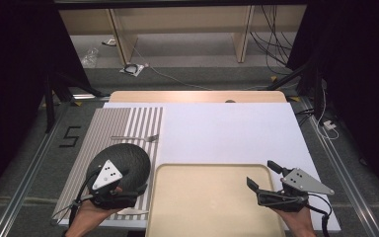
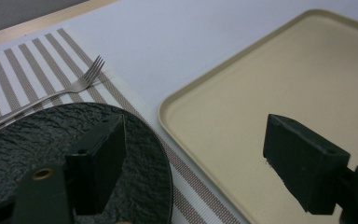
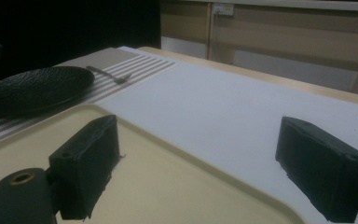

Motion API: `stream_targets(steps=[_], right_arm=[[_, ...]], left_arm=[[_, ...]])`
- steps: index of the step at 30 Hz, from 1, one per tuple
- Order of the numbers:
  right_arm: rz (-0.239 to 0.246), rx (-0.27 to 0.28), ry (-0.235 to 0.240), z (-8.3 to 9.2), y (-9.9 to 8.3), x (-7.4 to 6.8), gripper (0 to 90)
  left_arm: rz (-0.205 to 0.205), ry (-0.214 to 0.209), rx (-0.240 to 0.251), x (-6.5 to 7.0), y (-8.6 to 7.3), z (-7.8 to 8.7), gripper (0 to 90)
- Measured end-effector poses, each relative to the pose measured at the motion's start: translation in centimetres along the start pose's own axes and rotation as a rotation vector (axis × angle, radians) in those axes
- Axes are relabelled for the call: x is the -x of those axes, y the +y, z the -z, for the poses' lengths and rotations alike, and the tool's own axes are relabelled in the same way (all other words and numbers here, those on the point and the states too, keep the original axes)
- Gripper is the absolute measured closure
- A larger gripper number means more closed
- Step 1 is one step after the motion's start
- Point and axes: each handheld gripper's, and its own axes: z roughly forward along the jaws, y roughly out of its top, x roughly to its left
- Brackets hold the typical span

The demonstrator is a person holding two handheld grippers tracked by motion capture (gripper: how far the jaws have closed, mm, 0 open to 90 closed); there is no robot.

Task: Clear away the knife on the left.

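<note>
A black textured plate [image 1: 123, 160] [image 2: 23, 140] [image 3: 32, 91] rests on a striped placemat [image 1: 113, 123] at the left. Just beyond it lies a silver fork [image 1: 135, 138] [image 2: 74, 86] [image 3: 112, 74]. A bare beige tray [image 1: 212, 197] [image 2: 242, 116] [image 3: 168, 191] sits at the front centre. My left gripper [image 1: 137, 187] [image 2: 193, 163] is open, one jaw over the plate's near right part, the other over the tray's left edge. My right gripper [image 1: 262, 174] [image 3: 196, 163] is open above the tray's right side, with nothing between its jaws.
A white sheet [image 1: 227, 133] covers most of the wooden table [image 1: 197, 96]. Beyond the table are floor cables [image 1: 177, 79] and wooden shelving [image 1: 177, 29]. Dark curtains stand at both sides. A black "5" mark [image 1: 69, 137] lies on the floor at left.
</note>
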Motion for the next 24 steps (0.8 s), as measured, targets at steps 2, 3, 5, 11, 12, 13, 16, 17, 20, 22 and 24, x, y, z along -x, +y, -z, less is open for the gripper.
stream_targets(steps=[2, 3, 5, 11, 12, 13, 16, 17, 20, 22, 24], right_arm=[[0.000, 0.001, 0.002, 0.0, 0.0, 0.0, 14.3], [0.001, 0.000, 0.003, 0.0, 0.0, 0.0, 14.3], [0.002, -0.003, 0.005, 0.0, 0.0, 0.0, 14.3], [0.005, -0.009, 0.007, -0.1, 0.0, 0.0, 14.3], [0.004, -0.010, 0.008, -0.1, 0.0, 0.0, 14.4], [0.003, -0.008, 0.009, -0.1, 0.0, -0.1, 14.3], [0.002, -0.006, 0.011, -0.1, 0.0, -0.1, 14.5], [0.002, -0.005, 0.012, -0.1, 0.0, -0.1, 14.5], [0.003, -0.004, 0.012, -0.1, 0.0, -0.1, 14.5], [0.005, -0.009, 0.012, -0.1, 0.0, -0.1, 14.5], [0.004, -0.005, 0.012, -0.1, 0.0, -0.1, 14.5]], left_arm=[[-0.003, -0.002, -0.019, -0.2, -0.1, 0.1, 21.3], [-0.009, -0.002, -0.042, -0.4, -0.2, 0.2, 21.3], [-0.016, -0.001, -0.064, -0.6, -0.4, 0.4, 21.3], [-0.024, 0.012, -0.110, -1.2, -0.8, 0.9, 21.9], [-0.030, 0.014, -0.119, -1.3, -0.9, 1.0, 21.9], [-0.033, 0.016, -0.127, -1.4, -0.9, 1.0, 21.9], [-0.040, 0.023, -0.151, -1.6, -1.1, 1.2, 21.9], [-0.040, 0.024, -0.155, -1.6, -1.1, 1.3, 21.9], [-0.053, 0.034, -0.179, -1.7, -1.2, 1.5, 21.9], [-0.054, 0.033, -0.184, -1.8, -1.3, 1.5, 21.9], [-0.056, 0.034, -0.208, -2.0, -1.6, 1.6, 21.9]])
